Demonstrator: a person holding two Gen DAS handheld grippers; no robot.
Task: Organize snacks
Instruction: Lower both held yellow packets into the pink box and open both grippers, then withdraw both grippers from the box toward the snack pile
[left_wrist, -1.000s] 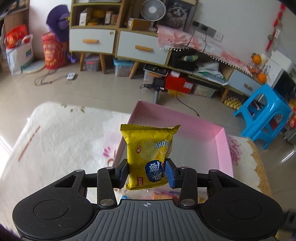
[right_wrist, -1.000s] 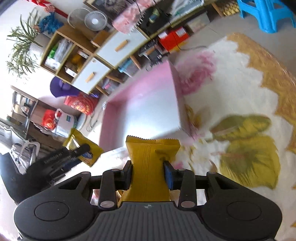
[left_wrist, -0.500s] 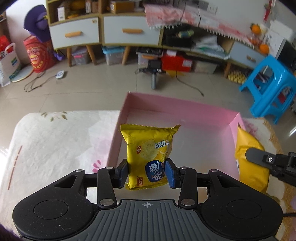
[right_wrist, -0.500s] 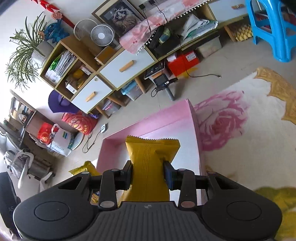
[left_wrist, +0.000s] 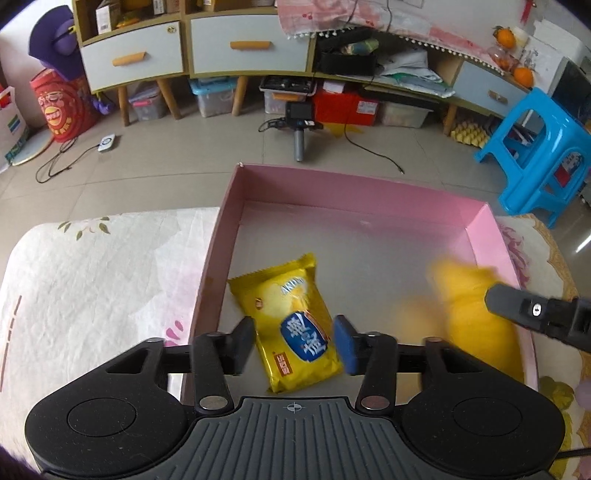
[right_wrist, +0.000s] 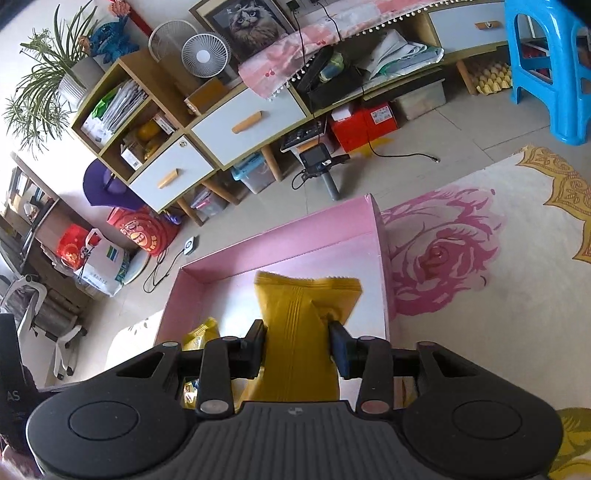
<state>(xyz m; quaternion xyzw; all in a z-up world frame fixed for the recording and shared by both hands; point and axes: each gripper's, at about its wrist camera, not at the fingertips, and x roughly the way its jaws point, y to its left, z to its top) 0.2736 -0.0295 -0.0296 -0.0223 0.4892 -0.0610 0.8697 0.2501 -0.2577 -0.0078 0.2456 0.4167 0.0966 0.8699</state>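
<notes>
Both tongs opening: left tongs (left_wrist: 293, 345) clear of yellow packet (left_wrist: 291, 326); right tongs (right_wrist: 297, 347) around blurred orange packet (right_wrist: 303, 332).

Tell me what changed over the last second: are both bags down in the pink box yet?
The left claw let go; its jaws are opening and the yellow chip bag now lies flat in the pink box. The right claw moved over the box; its jaws are opening around the orange bag. The box stayed put.
</notes>
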